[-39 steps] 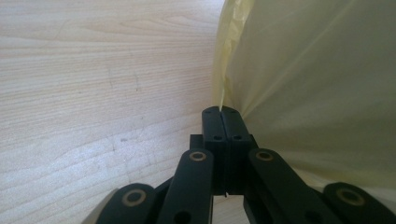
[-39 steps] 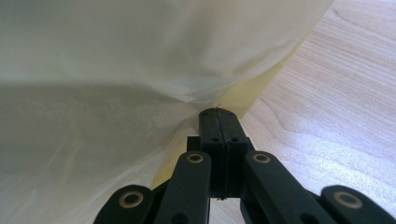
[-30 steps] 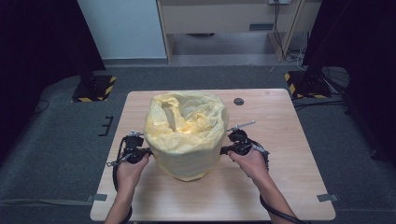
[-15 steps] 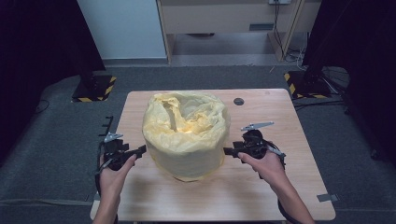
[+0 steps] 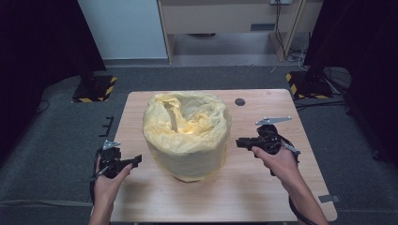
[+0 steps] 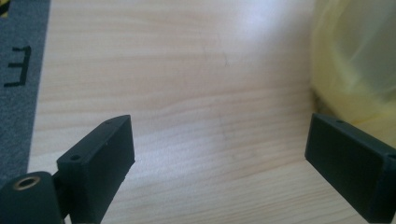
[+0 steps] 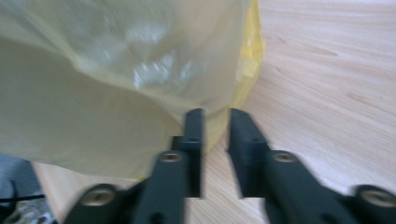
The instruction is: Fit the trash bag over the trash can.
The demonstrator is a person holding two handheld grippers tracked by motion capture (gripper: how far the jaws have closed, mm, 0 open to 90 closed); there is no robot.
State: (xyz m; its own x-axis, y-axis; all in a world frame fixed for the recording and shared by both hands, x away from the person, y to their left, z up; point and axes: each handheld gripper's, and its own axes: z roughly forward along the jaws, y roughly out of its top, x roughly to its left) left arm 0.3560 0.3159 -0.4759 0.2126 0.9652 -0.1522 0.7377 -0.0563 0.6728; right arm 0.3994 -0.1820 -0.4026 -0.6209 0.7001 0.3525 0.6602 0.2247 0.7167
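Bin w/ yellow liner (image 5: 187,135) is seen upright at table (image 5: 263,187) centre, approx equidistant betw both grippers: at 3 o'clock of left gripper (image 5: 136,161) (jaws just opened wide, nothing betw), at 9 o'clock of right gripper (image 5: 240,142) (jaws just closing, narrow gap, nothing gripped).

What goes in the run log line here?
yellow bag over bin, untouched | left gripper just opened, empty | right gripper closing, empty
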